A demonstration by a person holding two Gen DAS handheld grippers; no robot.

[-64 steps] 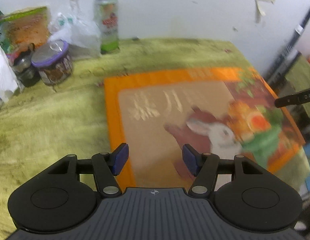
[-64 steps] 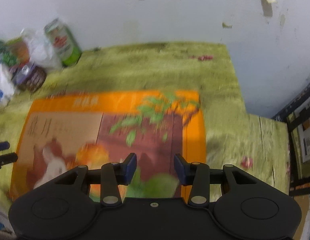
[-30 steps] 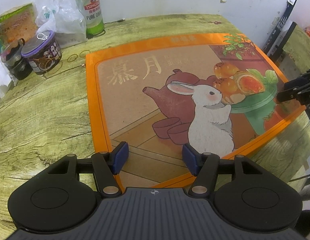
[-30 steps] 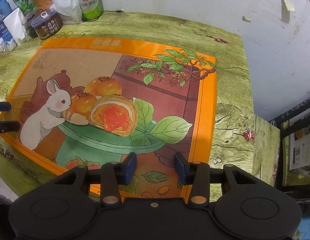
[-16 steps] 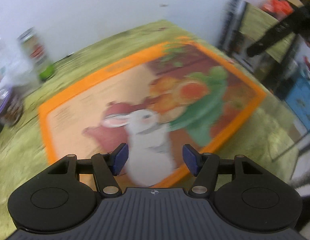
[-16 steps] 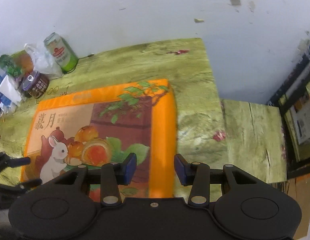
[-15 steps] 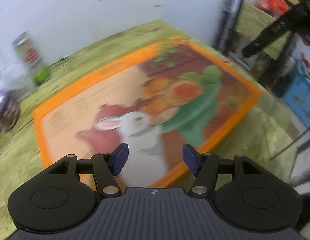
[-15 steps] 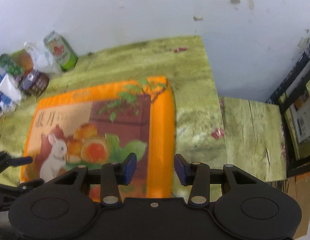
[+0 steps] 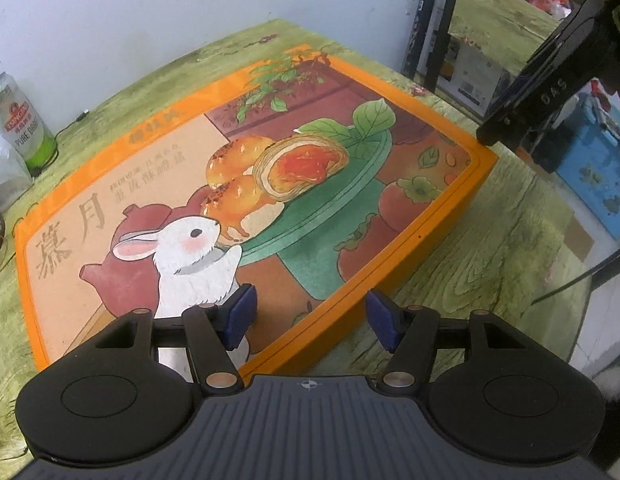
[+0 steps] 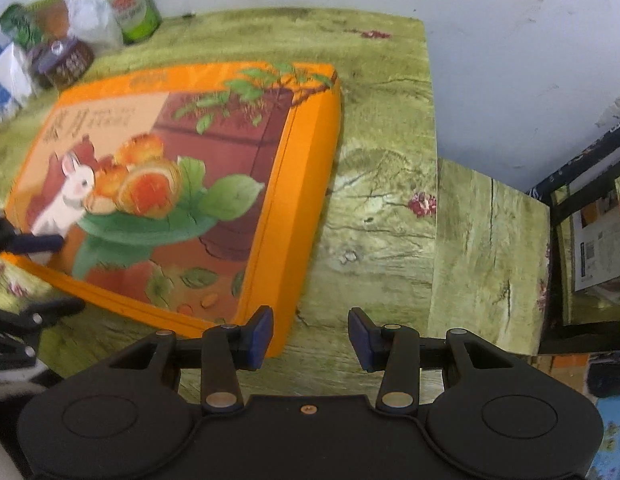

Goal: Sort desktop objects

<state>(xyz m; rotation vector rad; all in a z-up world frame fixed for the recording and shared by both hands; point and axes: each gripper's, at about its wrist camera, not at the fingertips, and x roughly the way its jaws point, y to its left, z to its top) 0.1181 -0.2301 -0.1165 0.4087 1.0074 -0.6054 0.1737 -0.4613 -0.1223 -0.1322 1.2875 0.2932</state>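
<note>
A large flat orange gift box (image 9: pixel 269 184) with a rabbit and pastries printed on its lid lies on the green wood-grain table (image 9: pixel 470 264). My left gripper (image 9: pixel 312 318) hovers open over the box's near edge, one pad above the lid and the other above the table, nothing between them. My right gripper (image 10: pixel 310 333) hangs just off the near right corner of the box (image 10: pixel 169 184); its pads stand apart around nothing. Each gripper shows in the other's view: the right gripper (image 9: pixel 542 92) by the box's right corner, the left gripper (image 10: pixel 41 276) at the front edge.
A green beer can (image 10: pixel 129 4), a plastic bag (image 10: pixel 85 12), a dark jar (image 10: pixel 63 62) and snack packets crowd the table's back left corner. A lower side table (image 10: pixel 490 260) adjoins on the right, with a black shelf (image 10: pixel 590 220) beyond. The wall runs behind.
My left gripper has slid right along the box's near edge and rolled. My right gripper has shifted right, from over the lid to beside the box's corner. The box lies where it did.
</note>
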